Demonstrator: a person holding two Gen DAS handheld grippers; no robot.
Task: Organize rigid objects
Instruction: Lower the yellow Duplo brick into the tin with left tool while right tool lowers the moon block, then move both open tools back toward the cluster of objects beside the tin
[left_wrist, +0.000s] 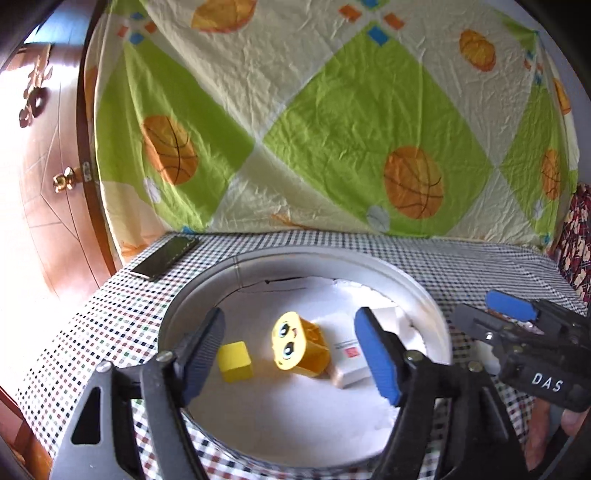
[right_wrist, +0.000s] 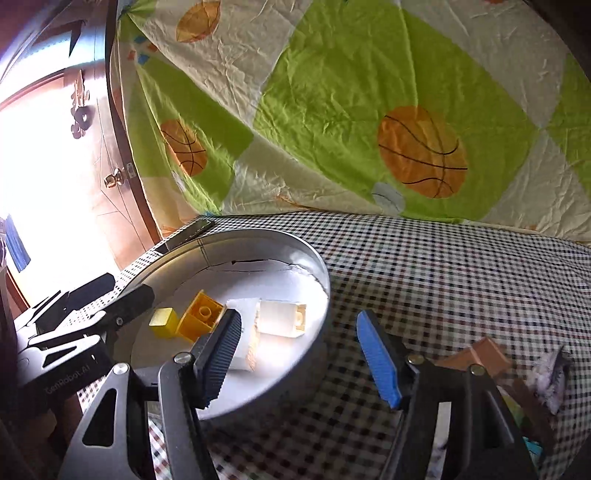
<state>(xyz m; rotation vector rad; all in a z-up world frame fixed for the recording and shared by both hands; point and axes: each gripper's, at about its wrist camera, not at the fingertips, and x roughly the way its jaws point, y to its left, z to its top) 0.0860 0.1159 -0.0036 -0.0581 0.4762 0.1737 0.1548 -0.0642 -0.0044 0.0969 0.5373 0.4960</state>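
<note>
While both grippers stand apart and empty, the brown block (right_wrist: 487, 352) lies just right of the right gripper (right_wrist: 303, 354), outside the round tin (right_wrist: 295, 254); left gripper (left_wrist: 291, 354) hovers over it.

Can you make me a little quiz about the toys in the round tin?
1. True or false: the yellow cube lies inside the tin.
2. What is printed on the orange block? A) a star B) cartoon eyes C) a number
3. Fill in: both grippers, left and right, are ____ and hold nothing.

Key: 1 true; 2 B; 3 open
</note>
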